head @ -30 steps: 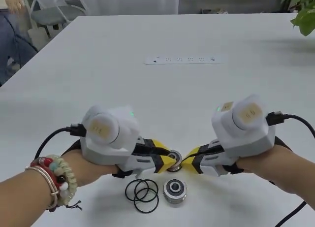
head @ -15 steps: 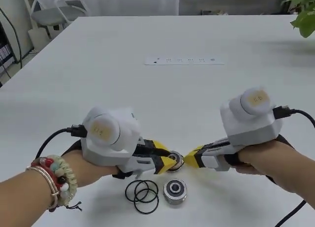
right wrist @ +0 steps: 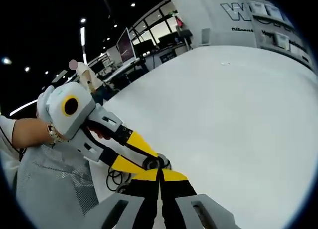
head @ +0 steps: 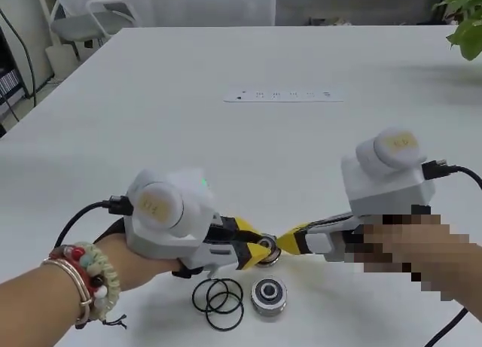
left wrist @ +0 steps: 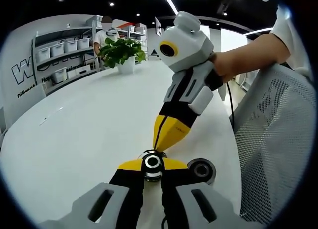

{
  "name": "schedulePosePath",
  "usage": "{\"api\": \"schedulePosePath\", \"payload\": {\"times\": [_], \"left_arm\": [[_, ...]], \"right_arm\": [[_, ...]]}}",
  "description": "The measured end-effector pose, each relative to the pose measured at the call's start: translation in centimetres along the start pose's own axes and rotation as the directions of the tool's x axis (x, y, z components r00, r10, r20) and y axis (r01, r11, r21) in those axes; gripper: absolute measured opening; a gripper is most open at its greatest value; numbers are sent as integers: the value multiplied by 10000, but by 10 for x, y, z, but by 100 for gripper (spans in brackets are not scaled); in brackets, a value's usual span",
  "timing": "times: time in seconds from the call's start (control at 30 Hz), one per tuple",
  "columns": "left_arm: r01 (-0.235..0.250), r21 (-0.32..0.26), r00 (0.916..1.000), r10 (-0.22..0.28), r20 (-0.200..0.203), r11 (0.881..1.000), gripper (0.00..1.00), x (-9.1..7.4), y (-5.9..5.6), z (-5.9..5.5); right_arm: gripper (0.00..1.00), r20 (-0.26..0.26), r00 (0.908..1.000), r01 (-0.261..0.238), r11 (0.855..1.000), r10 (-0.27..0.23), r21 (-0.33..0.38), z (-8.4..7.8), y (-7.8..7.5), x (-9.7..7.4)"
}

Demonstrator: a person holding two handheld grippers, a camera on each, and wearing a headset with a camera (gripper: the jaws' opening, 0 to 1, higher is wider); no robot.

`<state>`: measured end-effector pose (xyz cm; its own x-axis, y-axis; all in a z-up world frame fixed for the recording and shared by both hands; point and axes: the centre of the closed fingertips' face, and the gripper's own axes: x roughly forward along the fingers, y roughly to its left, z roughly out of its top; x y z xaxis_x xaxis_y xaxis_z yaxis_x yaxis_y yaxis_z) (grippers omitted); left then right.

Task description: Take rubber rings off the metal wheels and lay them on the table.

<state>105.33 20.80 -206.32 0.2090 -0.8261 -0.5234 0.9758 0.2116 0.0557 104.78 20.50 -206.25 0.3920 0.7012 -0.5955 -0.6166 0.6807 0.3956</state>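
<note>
Head view has my left claw (head: 262, 249) clamped on a metal wheel (head: 269, 246) held off the bench (head: 226, 151), my right claw (head: 284, 245) with jaws pressed together, tips touching that wheel, and three loose rubber rings (head: 218, 299) lying beside a second wheel (head: 268, 293).

White table (head: 226, 159): rubber rings (head: 218, 298), metal wheel (head: 268, 294), power strip (head: 285, 95) farther back.

At the frame's lower centre, rubber rings (head: 218, 298) lie on the surface (head: 226, 159), a metal wheel (head: 268, 294) just right of them. Above both, the left gripper (head: 258, 250) and right gripper (head: 285, 244) meet at a second wheel (head: 269, 247).
</note>
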Motion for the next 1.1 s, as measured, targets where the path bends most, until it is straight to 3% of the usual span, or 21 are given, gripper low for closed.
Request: {"api": "schedulePosePath", "payload": {"times": [0.27,0.3,0.47,0.63,0.73,0.9,1.1], "left_arm": [[-7,-29,10000,7,19,10000,8,0,0,0],[-33,-43,10000,33,14,10000,8,0,0,0],[-59,39,10000,59,-30,10000,8,0,0,1],[73,501,9991,-52,-410,9987,11,-4,0,2],[325,262,9991,-318,-263,9991,15,-11,-1,10],[475,358,9987,-468,-201,9982,28,-27,0,21],[427,338,9985,-438,330,9985,36,-49,5,45]], "right_arm": [[0,277,9991,-306,9994,310,-144,7,11,0],[0,531,9955,-780,9967,790,-216,12,21,-1],[0,380,9987,-331,9994,336,-132,10,13,-1],[0,337,9992,-195,9998,192,86,9,8,-2],[0,338,9993,-178,9998,176,69,11,10,-2],[0,560,9982,-234,9997,228,109,17,10,-5],[0,730,9967,-372,9992,362,119,23,15,-7]]}}
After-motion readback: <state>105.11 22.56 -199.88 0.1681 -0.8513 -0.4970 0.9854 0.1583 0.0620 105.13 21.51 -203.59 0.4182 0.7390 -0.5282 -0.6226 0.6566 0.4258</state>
